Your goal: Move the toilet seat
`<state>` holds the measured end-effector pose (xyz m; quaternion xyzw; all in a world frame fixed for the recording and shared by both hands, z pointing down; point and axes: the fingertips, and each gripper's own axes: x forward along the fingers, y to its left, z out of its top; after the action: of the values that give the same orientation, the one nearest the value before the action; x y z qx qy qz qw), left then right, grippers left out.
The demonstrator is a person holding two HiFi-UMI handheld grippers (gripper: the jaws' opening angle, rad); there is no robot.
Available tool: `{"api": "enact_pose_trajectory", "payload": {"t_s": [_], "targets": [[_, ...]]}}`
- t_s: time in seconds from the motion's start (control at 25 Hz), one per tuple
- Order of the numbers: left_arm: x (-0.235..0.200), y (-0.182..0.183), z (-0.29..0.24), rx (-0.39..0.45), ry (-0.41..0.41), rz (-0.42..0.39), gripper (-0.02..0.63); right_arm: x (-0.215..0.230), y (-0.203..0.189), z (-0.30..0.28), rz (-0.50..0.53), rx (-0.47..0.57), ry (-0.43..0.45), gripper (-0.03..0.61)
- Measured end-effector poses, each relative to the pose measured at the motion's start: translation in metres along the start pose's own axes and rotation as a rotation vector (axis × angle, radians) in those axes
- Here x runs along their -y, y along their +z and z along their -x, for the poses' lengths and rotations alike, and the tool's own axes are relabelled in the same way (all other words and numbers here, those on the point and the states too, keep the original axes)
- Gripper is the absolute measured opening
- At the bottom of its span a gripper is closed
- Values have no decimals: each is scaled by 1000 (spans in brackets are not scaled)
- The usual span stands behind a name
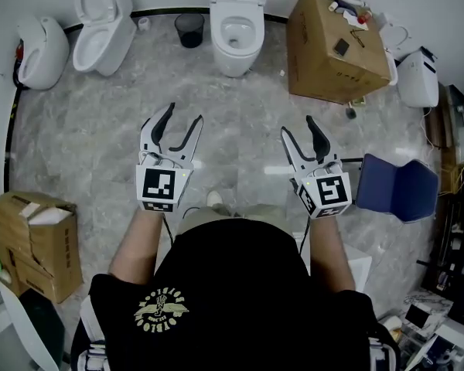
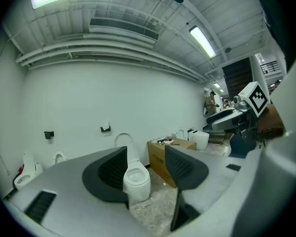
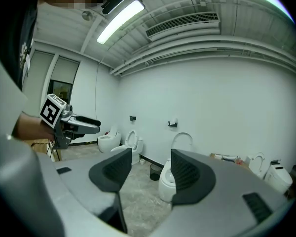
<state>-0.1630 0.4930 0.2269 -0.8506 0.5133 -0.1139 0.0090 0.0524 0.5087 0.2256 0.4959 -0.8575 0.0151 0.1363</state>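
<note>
- We hold the left gripper (image 1: 184, 113) and the right gripper (image 1: 297, 124) out in front of the body at about the same height. They are side by side and well apart, and both point at the toilet (image 1: 236, 33) by the far wall.
- The forearms reach forward from a black shirt (image 1: 240, 300), and each marker cube faces up toward the head camera.
- The left gripper's jaws are released. Its two dark pads stand apart with no object between them, and the toilet shows far off through the gap.
- The right gripper's jaws are likewise spread wide and grasp nothing. The same toilet sits beyond the right pad.
- The toilet seat (image 2: 123, 134) stands upright as a white ring against the wall behind the bowl, well apart from both grippers.
- The floor (image 1: 100, 145) is grey marbled stone and meets a plain white wall (image 2: 89, 98). Strip lights and ducts run along the ceiling.
- A black bin (image 1: 189, 29) stands just left of the toilet, and a large cardboard box (image 1: 336, 49) with small items on top stands just to its right.
- Two more toilets (image 1: 104, 25) sit along the wall further left.
- A blue chair (image 1: 398, 185) is near the right gripper, and an open carton (image 1: 35, 242) sits at our lower left.
</note>
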Motion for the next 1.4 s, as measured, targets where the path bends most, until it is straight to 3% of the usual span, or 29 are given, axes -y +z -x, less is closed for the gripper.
{"api": "enact_pose_trajectory", "payload": {"t_s": [0.72,1.4], "targets": [[-38,7,-54,3,35,-10,221,43,-2,-58,-14,15,16,238],[-59,35,-197,-24,42,-38,221,143,3,-162,-38,-1,71,238]]}}
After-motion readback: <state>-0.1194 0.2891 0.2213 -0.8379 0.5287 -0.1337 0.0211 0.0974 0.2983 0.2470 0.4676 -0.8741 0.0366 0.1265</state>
